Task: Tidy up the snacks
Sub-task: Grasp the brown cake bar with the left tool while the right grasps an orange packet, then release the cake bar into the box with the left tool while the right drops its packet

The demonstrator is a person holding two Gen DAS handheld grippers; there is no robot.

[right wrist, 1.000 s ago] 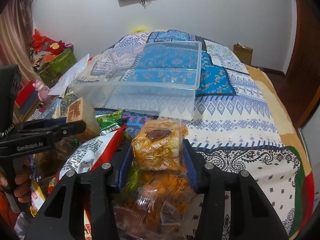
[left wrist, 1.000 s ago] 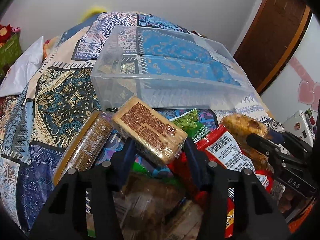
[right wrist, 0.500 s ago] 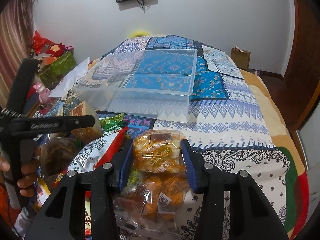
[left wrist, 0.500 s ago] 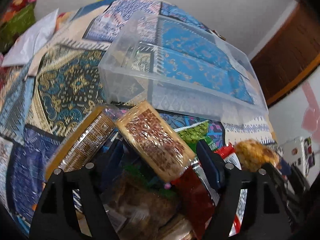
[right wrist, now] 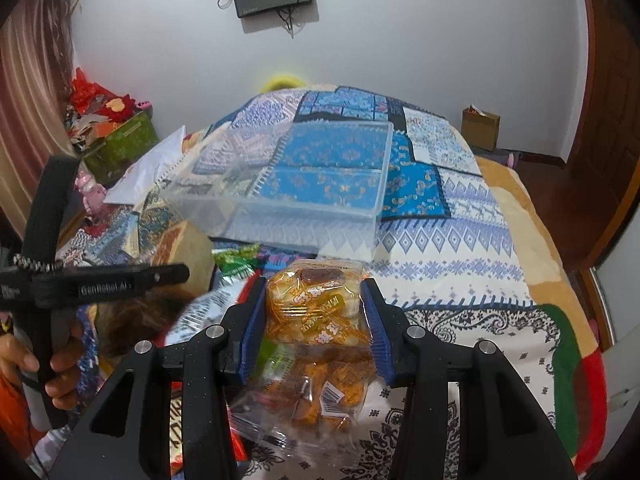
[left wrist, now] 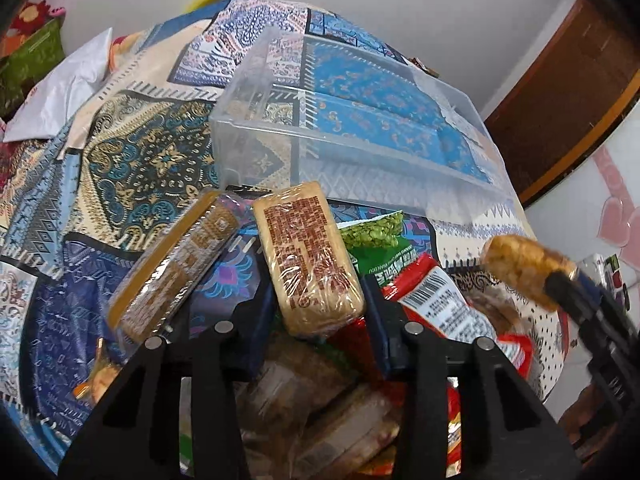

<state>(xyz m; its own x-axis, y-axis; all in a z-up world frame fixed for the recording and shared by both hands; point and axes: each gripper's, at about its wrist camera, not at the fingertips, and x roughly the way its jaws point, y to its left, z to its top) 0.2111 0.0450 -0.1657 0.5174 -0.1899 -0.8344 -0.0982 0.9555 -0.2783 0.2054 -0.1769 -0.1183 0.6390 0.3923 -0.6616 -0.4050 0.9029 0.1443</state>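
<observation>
My left gripper (left wrist: 320,304) is shut on a tan cracker pack (left wrist: 308,256) with brown print and holds it above the snack pile. My right gripper (right wrist: 314,308) is shut on a clear bag of orange-wrapped snacks (right wrist: 316,300), lifted off the pile. The bag also shows in the left wrist view (left wrist: 524,268). A clear plastic bin (left wrist: 352,136) lies empty on the bed beyond the pile; it also shows in the right wrist view (right wrist: 304,184). A second cracker pack (left wrist: 176,268), a green pea bag (left wrist: 372,236) and a red-and-white bag (left wrist: 444,308) lie in the pile.
A patterned bedspread (right wrist: 460,240) covers the bed. A white pillow (left wrist: 60,92) and a green box (right wrist: 128,140) are at the left. A brown door (left wrist: 568,92) stands at the right. A cardboard box (right wrist: 480,128) sits by the far wall.
Both grippers have risen with their packs, away from the pile. The left gripper's cracker pack has turned more upright in view.
</observation>
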